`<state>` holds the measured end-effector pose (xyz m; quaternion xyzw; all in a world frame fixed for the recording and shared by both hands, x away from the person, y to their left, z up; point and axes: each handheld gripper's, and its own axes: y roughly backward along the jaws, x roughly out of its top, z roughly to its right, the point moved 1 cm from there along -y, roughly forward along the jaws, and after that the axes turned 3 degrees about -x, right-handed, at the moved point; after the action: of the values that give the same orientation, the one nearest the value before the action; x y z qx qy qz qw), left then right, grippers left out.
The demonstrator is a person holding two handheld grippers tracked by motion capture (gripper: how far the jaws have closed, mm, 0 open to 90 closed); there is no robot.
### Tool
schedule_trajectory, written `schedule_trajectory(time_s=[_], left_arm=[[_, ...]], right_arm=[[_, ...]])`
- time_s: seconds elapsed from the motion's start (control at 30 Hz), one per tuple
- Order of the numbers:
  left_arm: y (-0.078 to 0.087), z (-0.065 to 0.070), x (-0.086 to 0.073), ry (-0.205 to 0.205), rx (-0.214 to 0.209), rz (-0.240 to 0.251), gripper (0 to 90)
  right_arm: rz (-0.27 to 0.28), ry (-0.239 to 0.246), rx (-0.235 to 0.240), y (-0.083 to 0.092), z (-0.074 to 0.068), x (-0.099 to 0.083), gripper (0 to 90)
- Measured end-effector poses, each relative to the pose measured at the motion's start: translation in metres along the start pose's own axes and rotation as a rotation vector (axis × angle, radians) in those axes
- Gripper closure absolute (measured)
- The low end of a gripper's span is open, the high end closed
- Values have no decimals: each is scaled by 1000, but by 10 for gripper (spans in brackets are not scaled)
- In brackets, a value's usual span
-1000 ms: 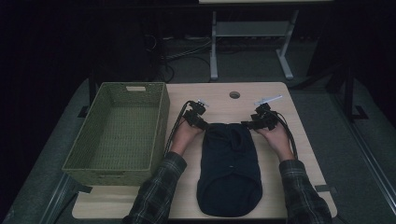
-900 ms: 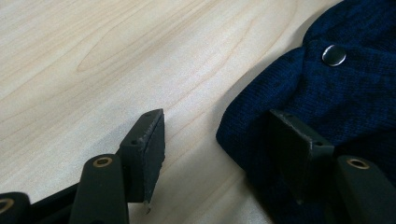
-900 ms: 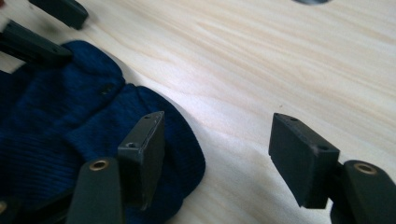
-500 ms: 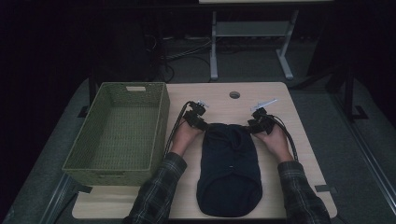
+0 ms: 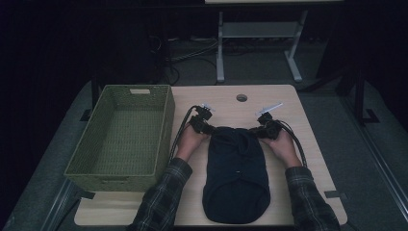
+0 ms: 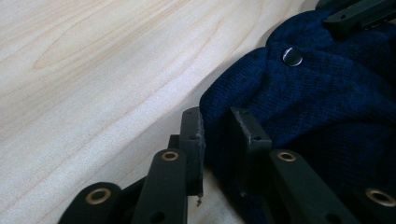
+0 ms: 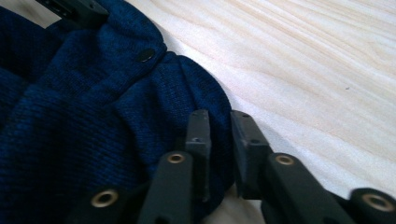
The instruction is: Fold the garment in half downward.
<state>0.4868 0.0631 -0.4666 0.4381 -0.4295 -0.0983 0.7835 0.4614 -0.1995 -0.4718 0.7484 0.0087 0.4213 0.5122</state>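
Person wearing plaid flannel sleeves (image 5: 163, 197); black tongs (image 6: 217, 140) showing brass-ringed pivot holes and small screws; black cables (image 5: 179, 130) trailing from each; grey three-cornered plate (image 5: 269, 108) topping one.

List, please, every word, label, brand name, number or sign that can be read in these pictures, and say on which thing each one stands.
There are none to read.
Navy knitted garment: the metal snap button carries no legible mark.
Green woven basket: the pale patch on its far wall is too small and blurred to read.
Wooden table: plain wood grain, no print.
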Motion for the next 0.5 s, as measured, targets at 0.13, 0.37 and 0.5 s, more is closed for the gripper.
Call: schedule_trajectory(time_s=[0.13, 0.37, 0.5], left_arm=[[0, 2, -1, 3, 11, 6, 785], [4, 2, -3, 27, 22, 22, 807], [9, 2, -2, 17, 30, 27, 818]], right_arm=[[-12, 6, -19, 0, -3, 2, 828], [-12, -40, 2, 1, 2, 2, 843], [-19, -39, -21, 4, 3, 6, 853]])
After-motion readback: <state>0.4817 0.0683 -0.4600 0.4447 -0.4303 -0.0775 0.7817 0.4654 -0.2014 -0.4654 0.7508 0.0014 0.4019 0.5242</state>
